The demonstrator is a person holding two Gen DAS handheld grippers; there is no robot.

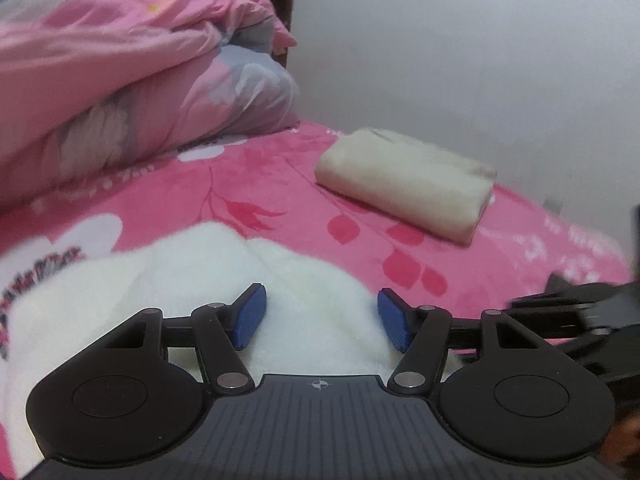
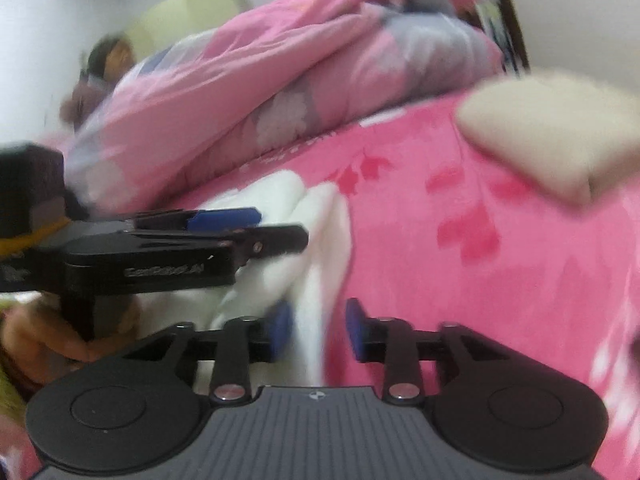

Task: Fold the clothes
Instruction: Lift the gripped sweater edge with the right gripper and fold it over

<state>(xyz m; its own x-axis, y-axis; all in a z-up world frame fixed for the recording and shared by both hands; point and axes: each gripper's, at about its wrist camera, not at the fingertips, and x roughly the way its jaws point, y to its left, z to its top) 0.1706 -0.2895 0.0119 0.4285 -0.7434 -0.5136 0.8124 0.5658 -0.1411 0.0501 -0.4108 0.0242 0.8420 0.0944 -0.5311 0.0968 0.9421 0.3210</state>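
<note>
A fluffy white garment (image 1: pixel 192 276) lies on the pink floral bedsheet (image 1: pixel 280 184). My left gripper (image 1: pixel 322 316) hovers just over it, open, with its blue pads (image 1: pixel 250 316) wide apart and nothing between them. In the right wrist view a raised fold of the white garment (image 2: pixel 316 264) runs between the pads of my right gripper (image 2: pixel 318 330), which have closed in on it. The left gripper (image 2: pixel 272 226) appears there side-on at the left, held by a hand (image 2: pixel 36 340). My right gripper's body (image 1: pixel 580 312) shows blurred at the left view's right edge.
A folded beige garment (image 1: pixel 404 184) rests further back on the bed, near the white wall (image 1: pixel 460 60). A bunched pink quilt (image 1: pixel 120 80) fills the left side. A person (image 2: pixel 108 56) is visible beyond the quilt.
</note>
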